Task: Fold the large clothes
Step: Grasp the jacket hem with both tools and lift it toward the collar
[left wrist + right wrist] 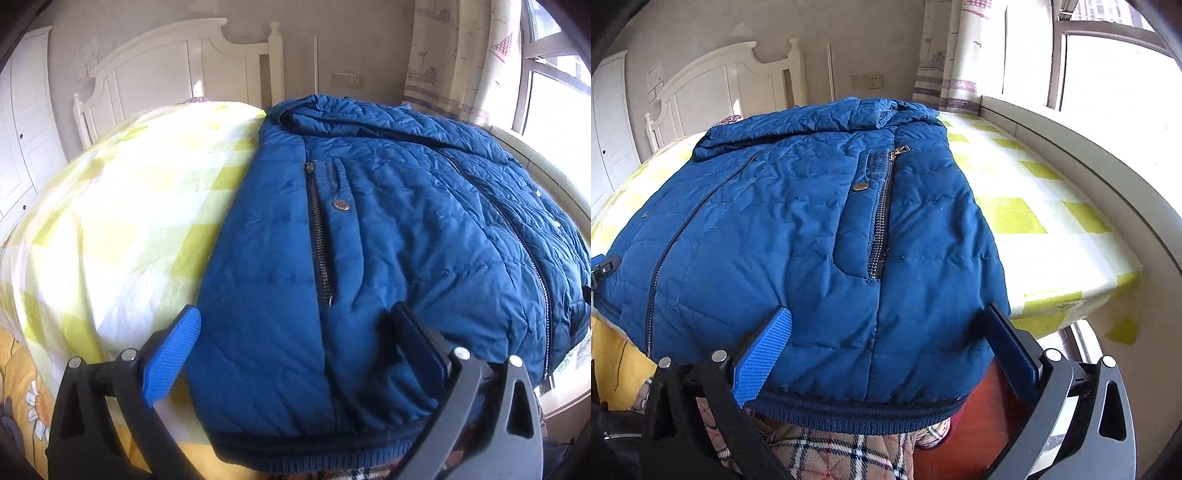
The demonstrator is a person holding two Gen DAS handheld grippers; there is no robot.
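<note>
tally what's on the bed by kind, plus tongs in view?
Jacket: 1
Checked sheet: 1
Tongs: 2, left tongs, right tongs, both open at the jacket's hem
Total: 4

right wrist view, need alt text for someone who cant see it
A blue puffer jacket lies front-up on a bed with a yellow-and-white checked sheet, its ribbed hem toward the camera. The open right gripper straddles the hem, one finger on each side. A white headboard and a sunlit window are behind.
</note>
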